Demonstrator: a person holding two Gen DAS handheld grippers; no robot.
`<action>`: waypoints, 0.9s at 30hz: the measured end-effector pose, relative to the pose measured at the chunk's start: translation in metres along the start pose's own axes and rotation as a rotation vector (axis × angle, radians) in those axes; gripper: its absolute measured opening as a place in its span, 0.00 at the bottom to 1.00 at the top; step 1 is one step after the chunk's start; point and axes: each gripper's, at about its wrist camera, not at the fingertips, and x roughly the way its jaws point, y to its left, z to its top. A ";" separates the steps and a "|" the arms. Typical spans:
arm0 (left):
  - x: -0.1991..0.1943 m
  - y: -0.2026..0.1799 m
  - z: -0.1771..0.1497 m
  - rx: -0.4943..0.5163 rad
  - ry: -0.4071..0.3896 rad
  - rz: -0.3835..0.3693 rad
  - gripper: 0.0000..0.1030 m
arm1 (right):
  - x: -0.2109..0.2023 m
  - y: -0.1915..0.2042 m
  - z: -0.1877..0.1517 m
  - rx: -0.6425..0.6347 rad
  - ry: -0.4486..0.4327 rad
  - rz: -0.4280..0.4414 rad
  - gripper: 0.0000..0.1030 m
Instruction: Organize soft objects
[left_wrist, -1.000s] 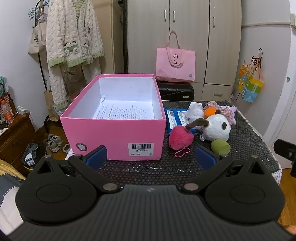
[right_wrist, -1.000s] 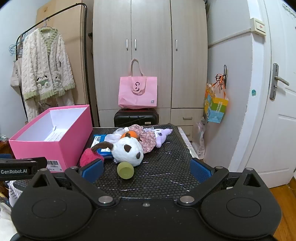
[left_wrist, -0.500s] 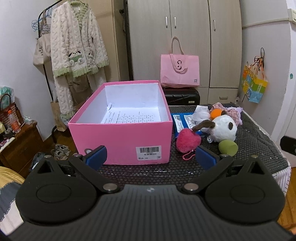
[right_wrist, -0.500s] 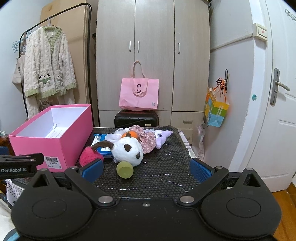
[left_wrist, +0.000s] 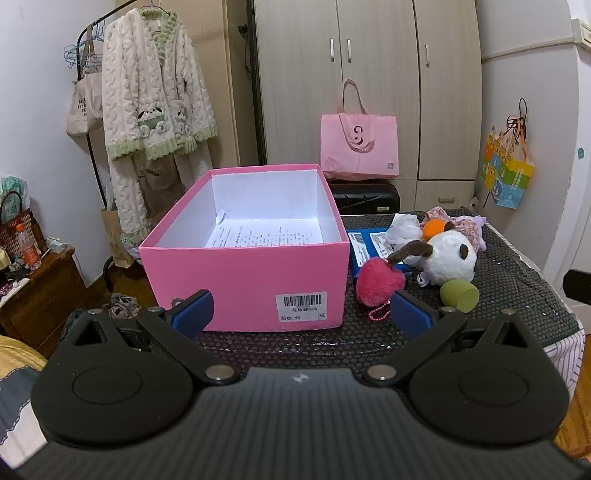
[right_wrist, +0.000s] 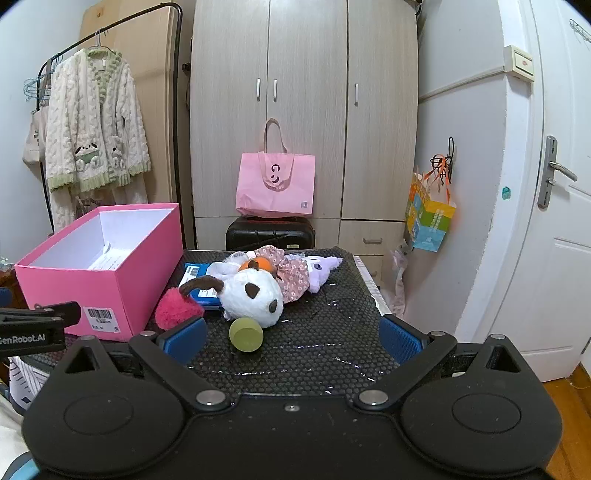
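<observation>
A bedroom wardrobe backs the black mesh table, where the open pink box holds only a printed sheet. Right of the box lie the white plush dog, half hiding the floral doll, the red pompom and the green ball. Only the right wrist view shows the door; the left gripper and the right gripper both have fingers spread, holding nothing.

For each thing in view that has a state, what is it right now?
Left gripper: open, empty.
Right gripper: open, empty.
Pink box: lidless, upright, only a printed sheet inside.
Panda plush: lying on the table, outside the box.
Red fluffy heart: on the table beside the box.
Green ball: resting against the panda plush.
Wardrobe doors: shut.
</observation>
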 end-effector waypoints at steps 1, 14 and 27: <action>-0.001 0.000 -0.001 0.004 -0.002 0.002 1.00 | 0.000 0.000 0.000 -0.001 0.001 0.000 0.99; -0.002 0.000 -0.003 0.015 -0.003 0.006 1.00 | 0.001 0.002 -0.001 -0.010 0.006 -0.006 0.99; -0.006 0.002 -0.002 0.011 -0.010 -0.032 1.00 | 0.002 -0.002 0.002 -0.010 0.014 0.037 0.99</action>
